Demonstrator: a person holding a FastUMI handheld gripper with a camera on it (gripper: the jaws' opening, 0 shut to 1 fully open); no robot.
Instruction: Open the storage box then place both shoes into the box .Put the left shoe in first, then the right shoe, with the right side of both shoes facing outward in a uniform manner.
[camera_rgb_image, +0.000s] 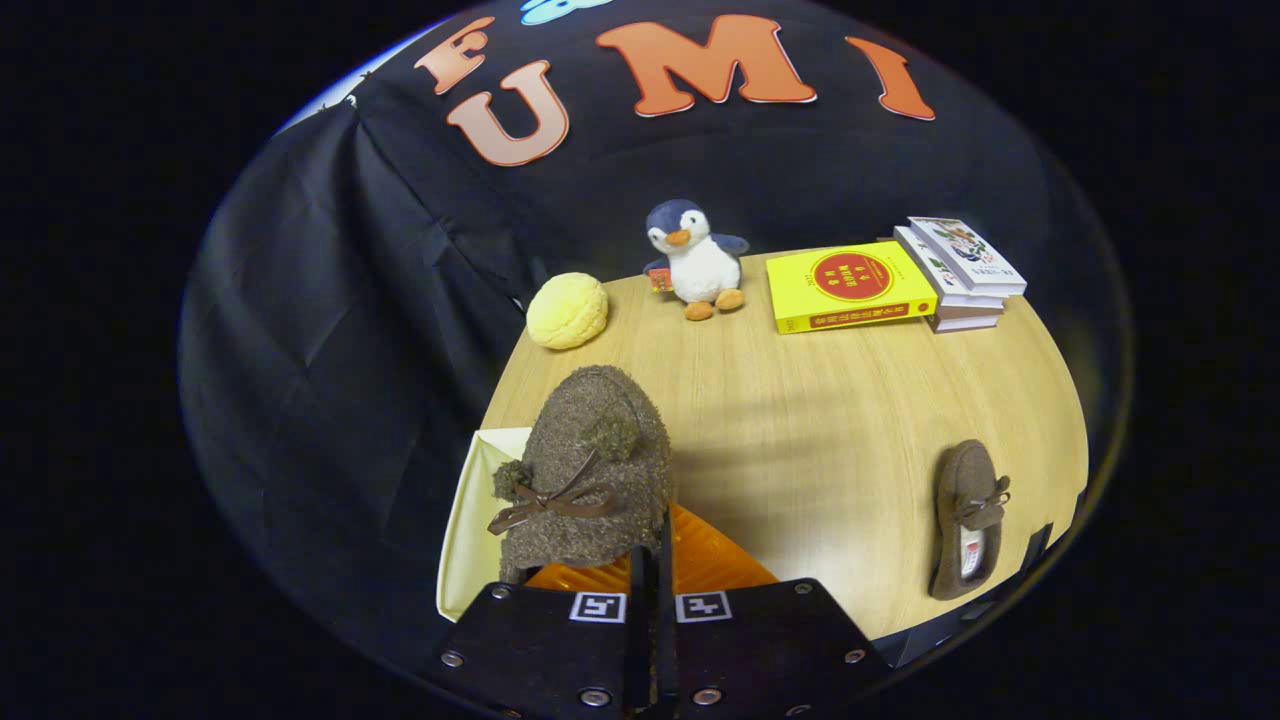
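In the gripper view, the gripper (652, 575) has its two fingers drawn close together, pinching the rear edge of a brown fuzzy shoe (590, 470), which hangs just ahead of them with its toe pointing away. A thin brown bow and two small pompoms sit on the shoe's upper. Right under this shoe lies the storage box (478, 510), whose pale cream wall shows to the left of the shoe, and an orange ribbed surface of it (700, 555) shows just beyond the fingers, to the right of the shoe. The second shoe (968, 520) of the same brown lies flat on the wooden tabletop (800, 420), well apart to the right of the gripper, opening up; a white label shows inside it, too small to read. Beyond the held shoe, along the far side of the tabletop, stand a round yellow plush ball (567, 310), a plush penguin (696, 260), a yellow book (850, 286) with a red circle on its cover, and a stack of books (960, 272); their writing is too small to read.
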